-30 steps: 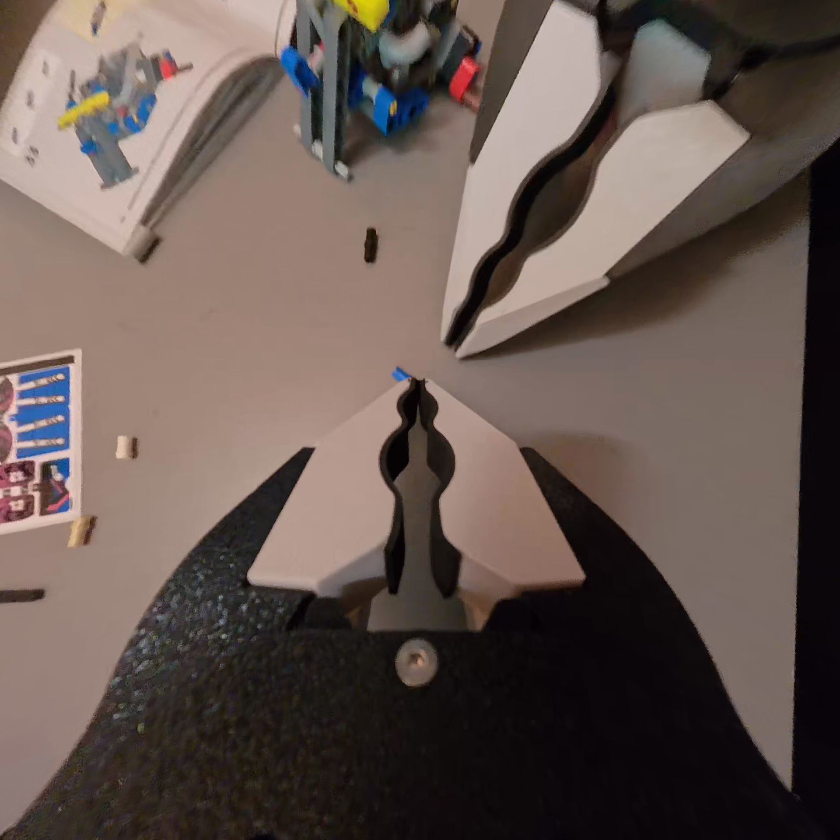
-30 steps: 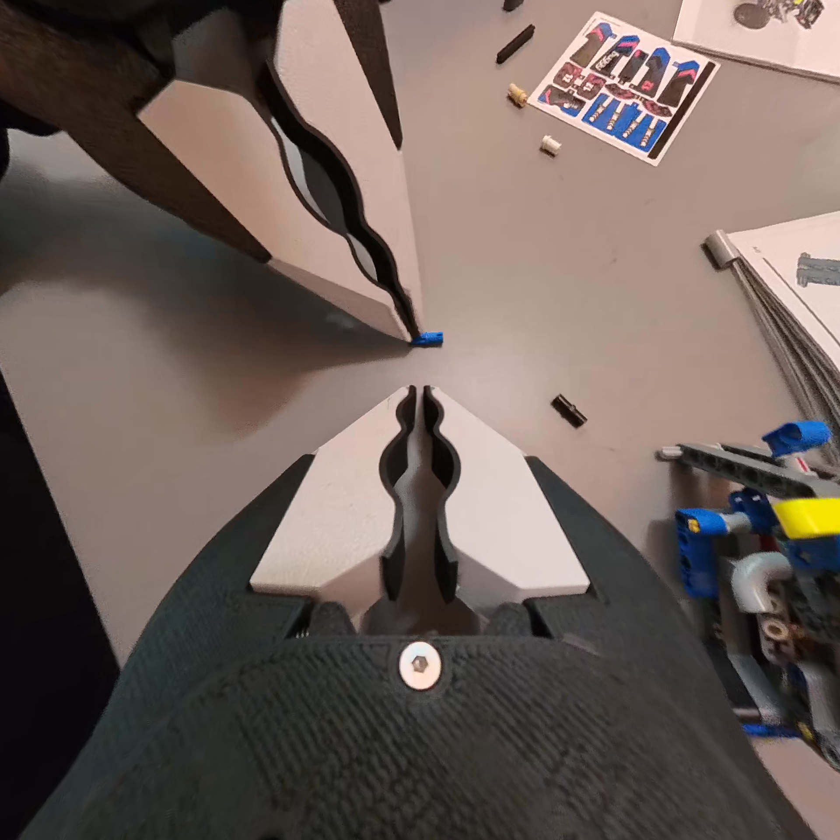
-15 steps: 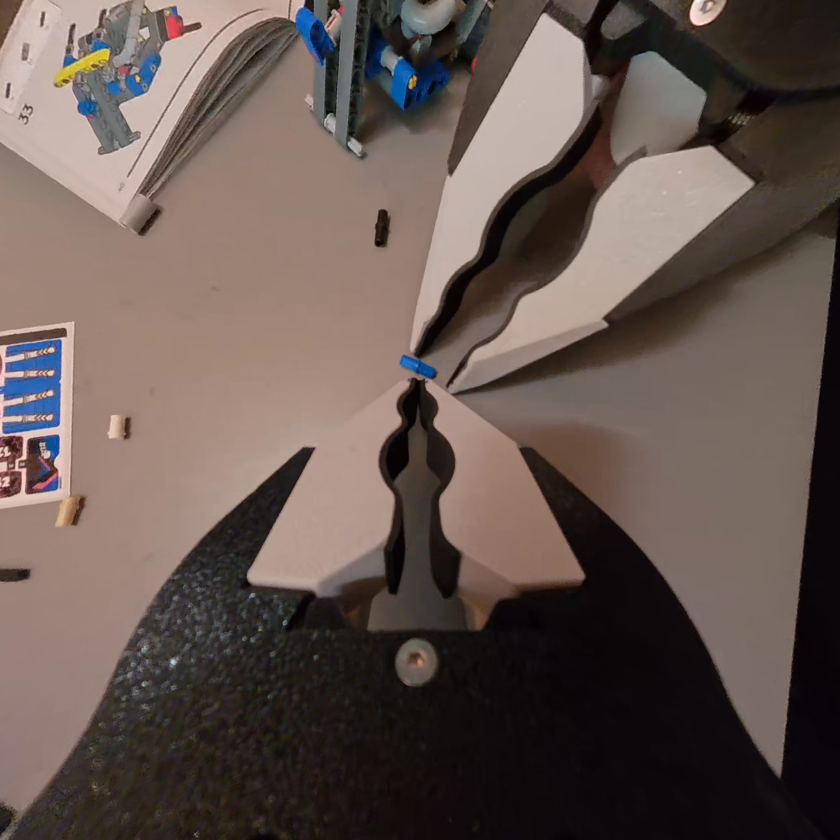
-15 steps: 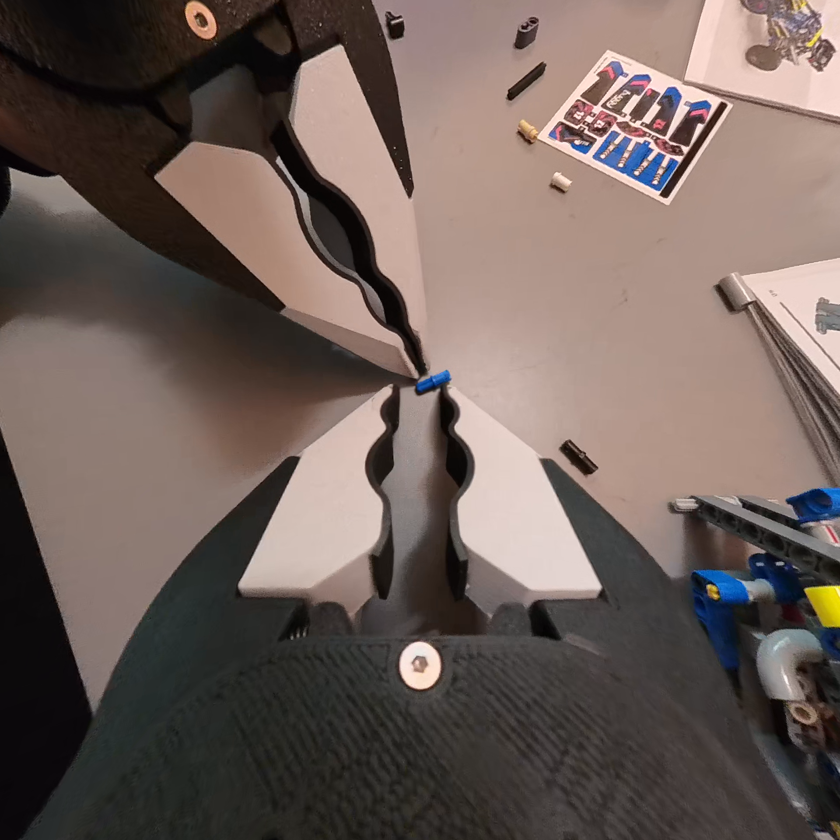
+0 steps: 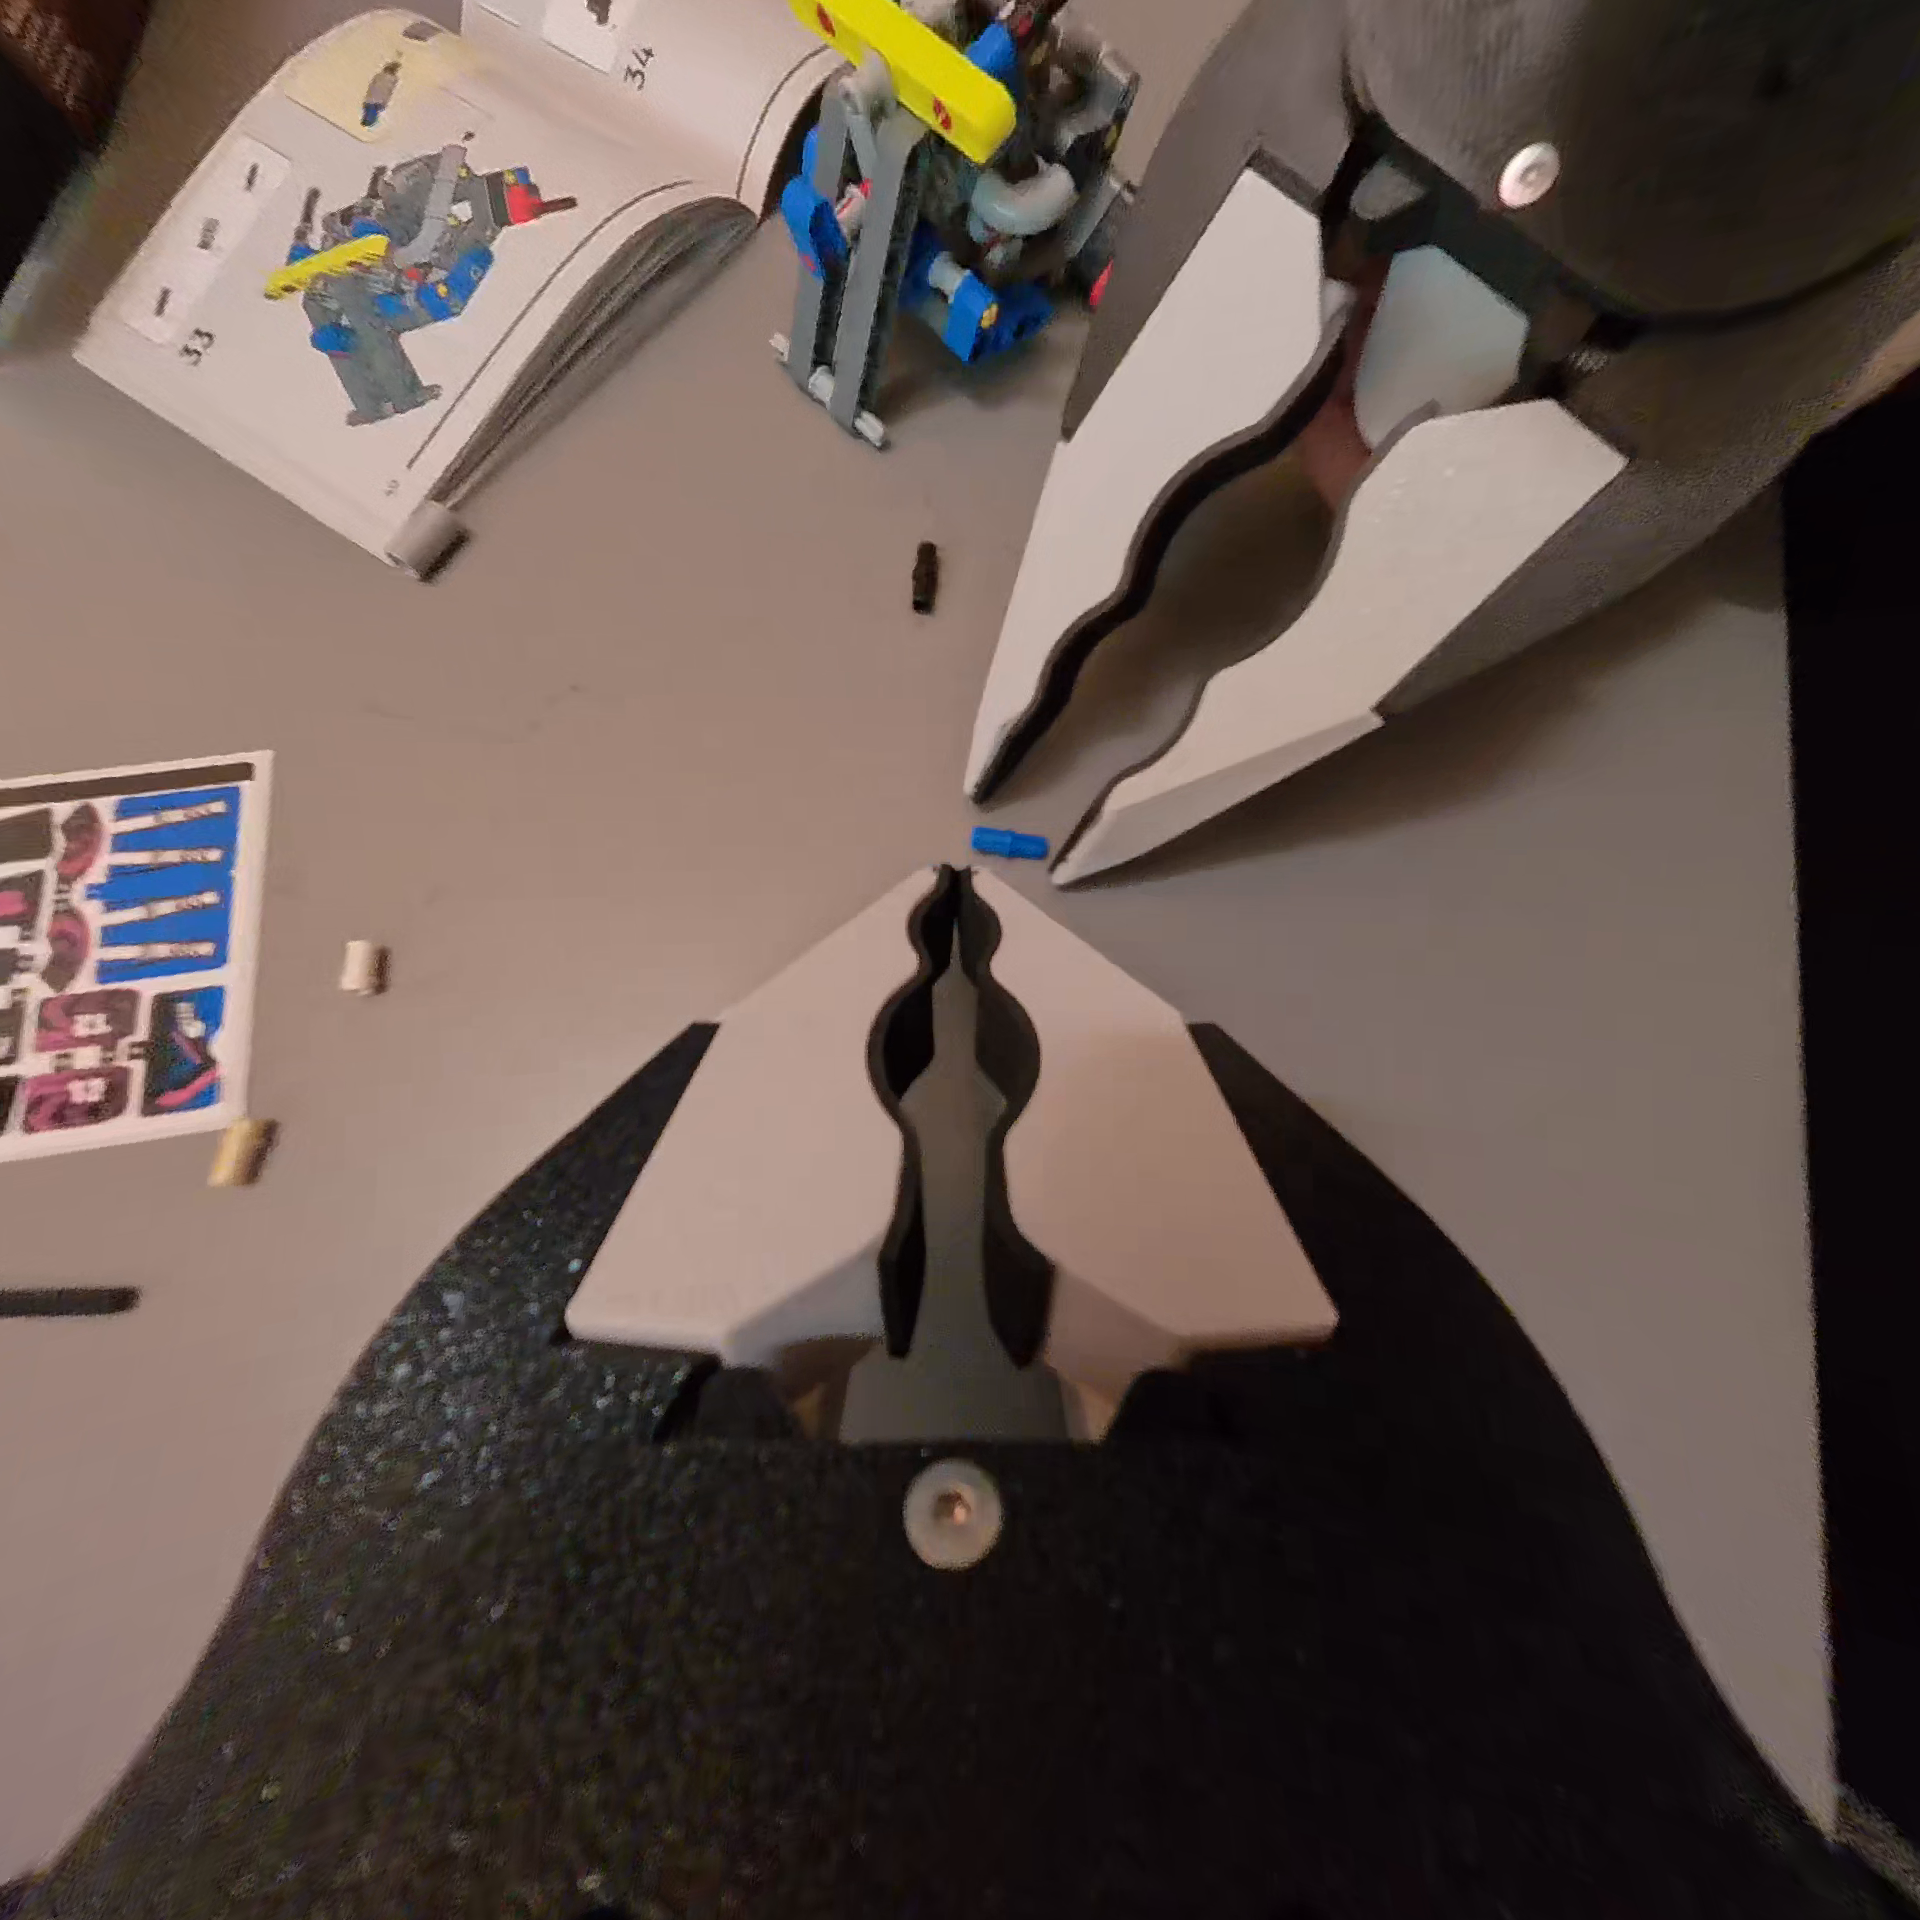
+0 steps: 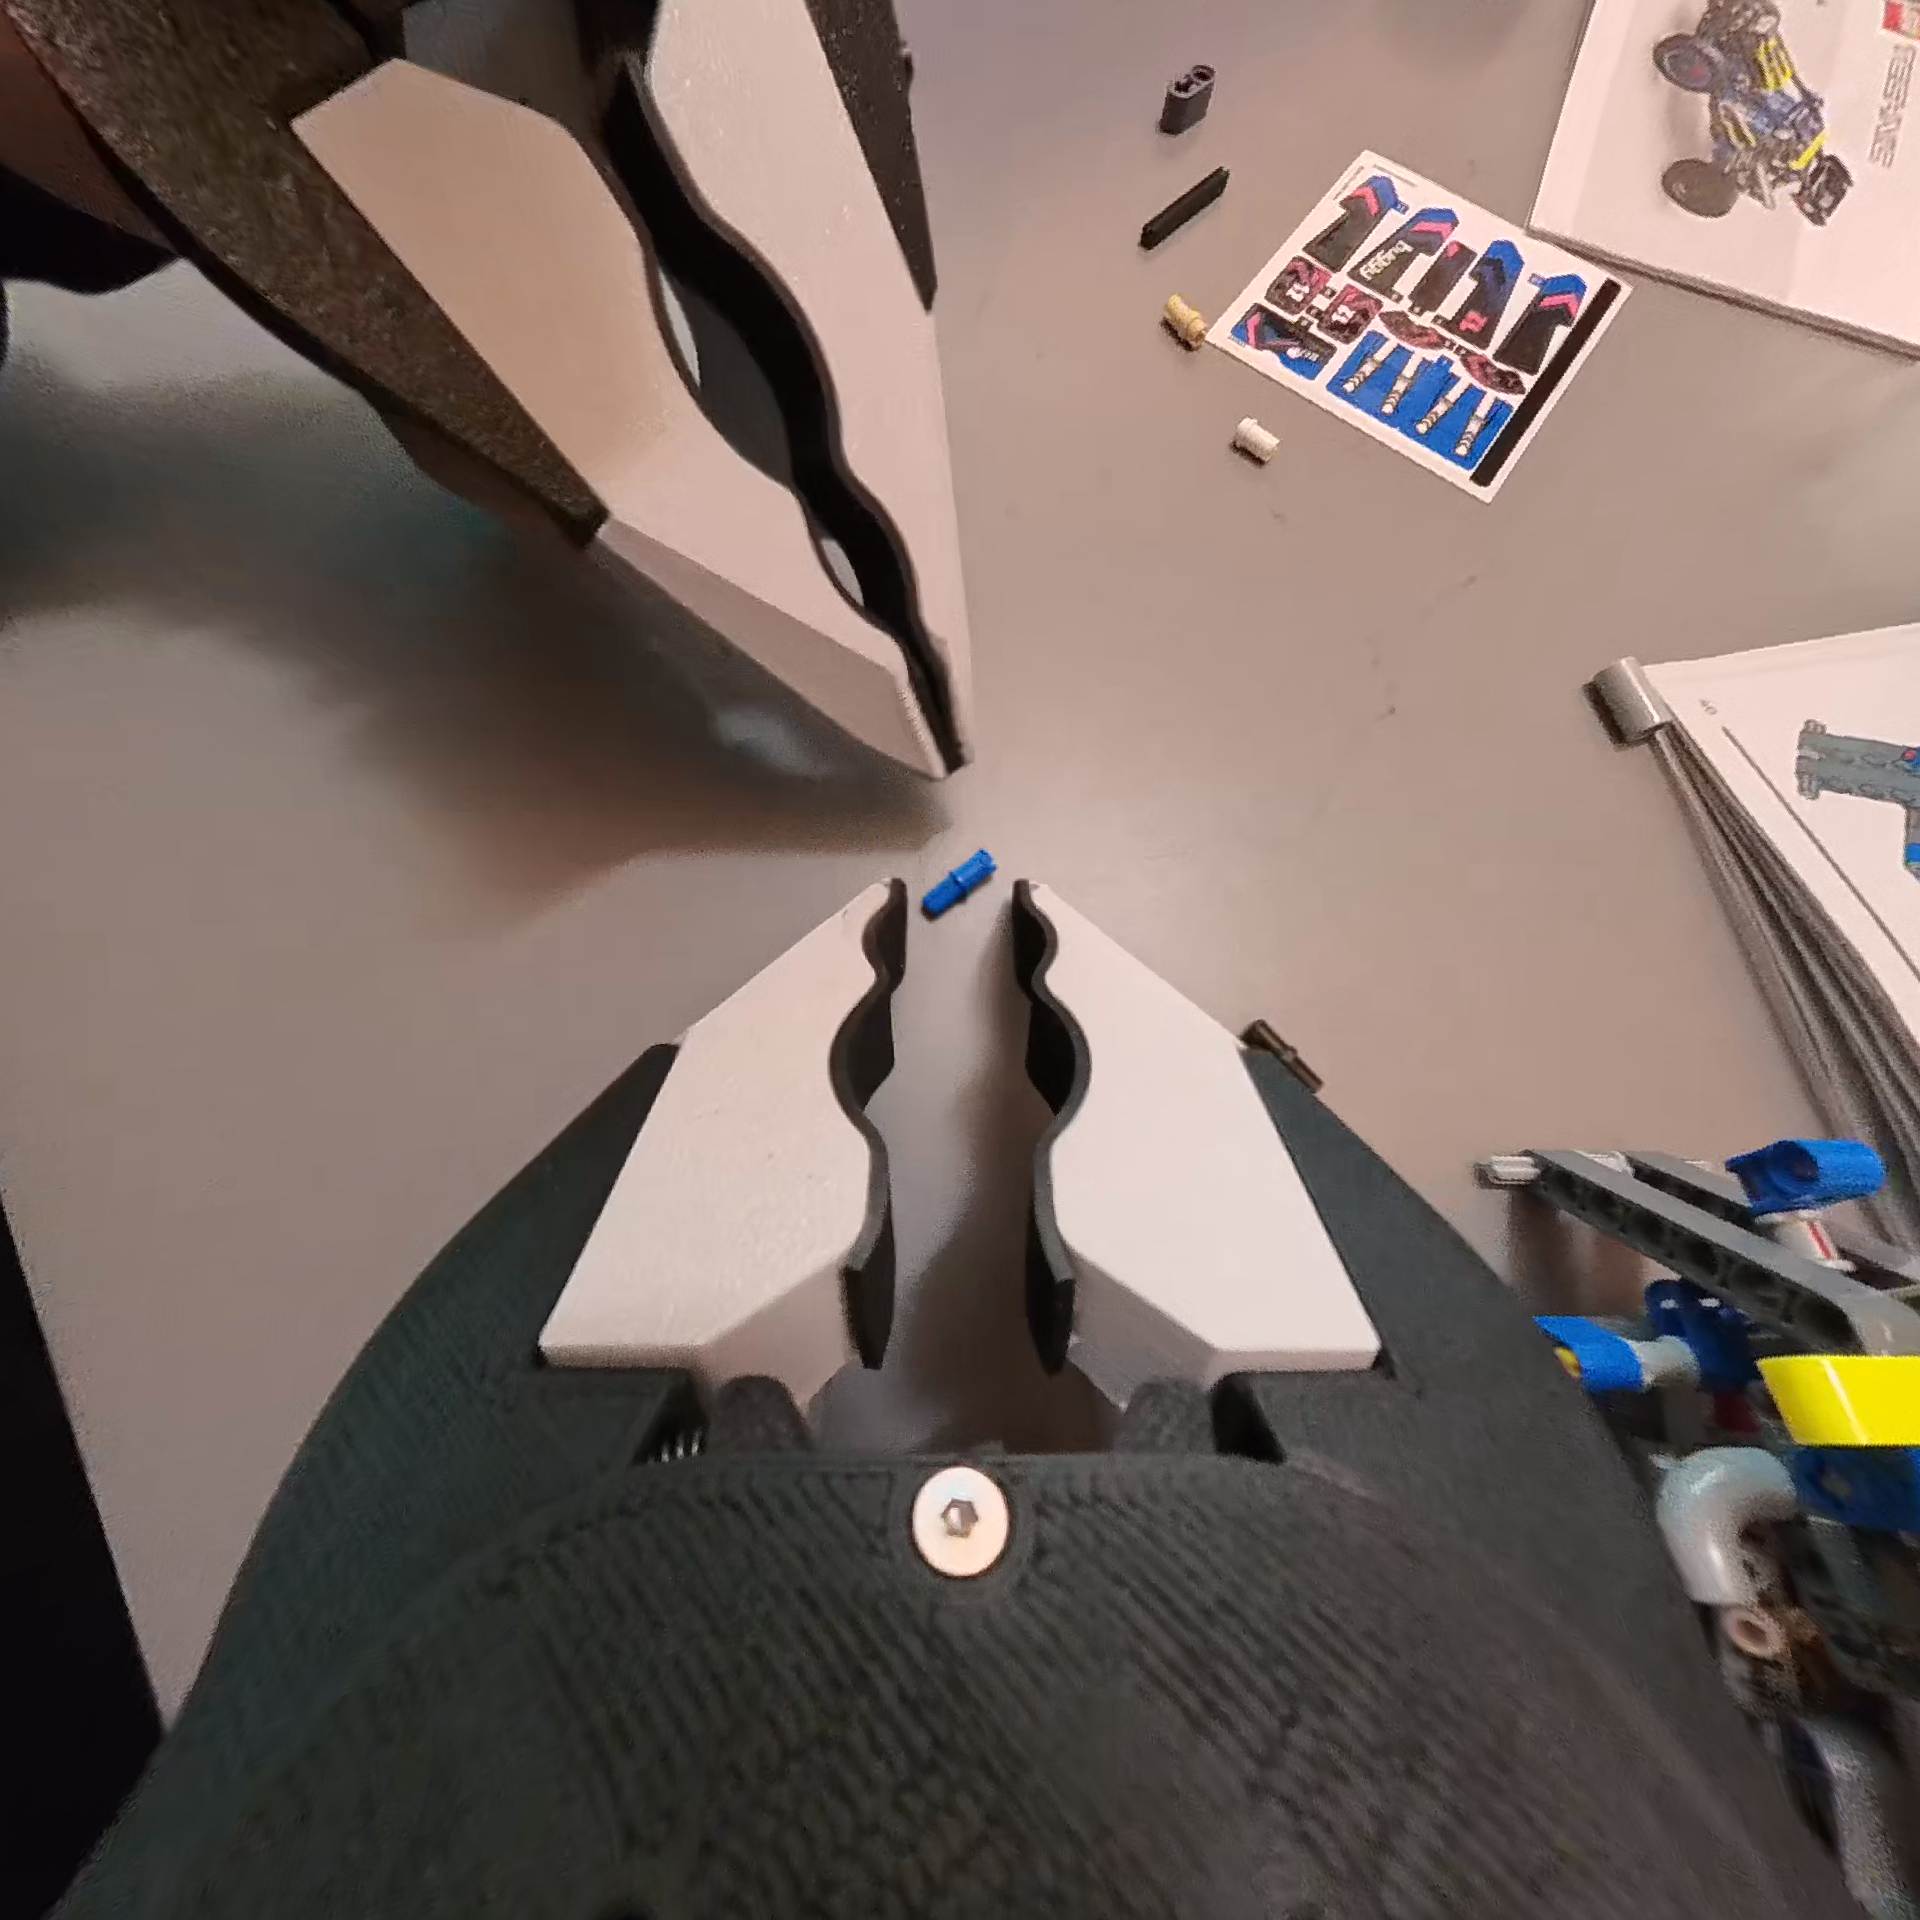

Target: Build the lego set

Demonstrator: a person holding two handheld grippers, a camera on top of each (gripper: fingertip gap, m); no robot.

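On the grey table (image 6: 1247, 727), a blue pin (image 6: 957, 882) lies just ahead of the parted right gripper (image 6: 954, 896).

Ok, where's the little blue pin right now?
The blue pin lies loose on the grey table, just ahead of the open right gripper and short of the shut left gripper.

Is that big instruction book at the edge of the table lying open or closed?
Open. The instruction book lies spread on the grey table, showing a printed page with a picture of the model, and its other pages fan out beside the brick model.
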